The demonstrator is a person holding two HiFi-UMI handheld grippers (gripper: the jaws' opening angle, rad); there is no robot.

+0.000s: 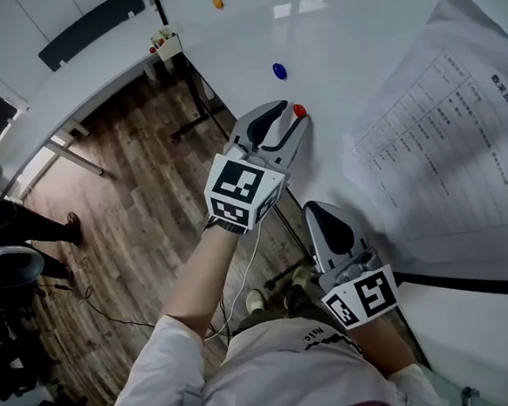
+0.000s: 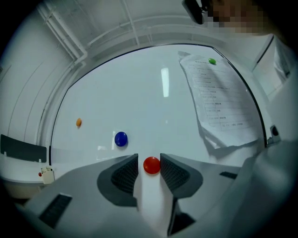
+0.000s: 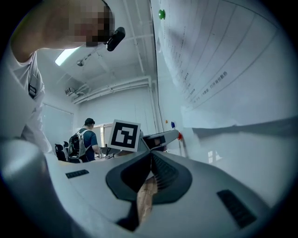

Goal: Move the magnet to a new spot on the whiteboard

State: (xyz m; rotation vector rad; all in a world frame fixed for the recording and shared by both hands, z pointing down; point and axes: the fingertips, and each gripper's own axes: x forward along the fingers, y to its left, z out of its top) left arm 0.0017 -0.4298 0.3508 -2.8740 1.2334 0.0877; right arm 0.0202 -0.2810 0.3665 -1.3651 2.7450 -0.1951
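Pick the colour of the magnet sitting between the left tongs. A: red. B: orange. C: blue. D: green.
A: the red magnet sits between the left tongs, while the blue magnet and the orange magnet lie farther off on the whiteboard and the green magnet sits on the paper.

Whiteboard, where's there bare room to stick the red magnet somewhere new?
The widest bare stretch of whiteboard lies between the blue magnet and the paper sheet, running up to the top edge. A smaller patch lies between the orange magnet and the blue one. The right side is crowded: the sheet covers it.
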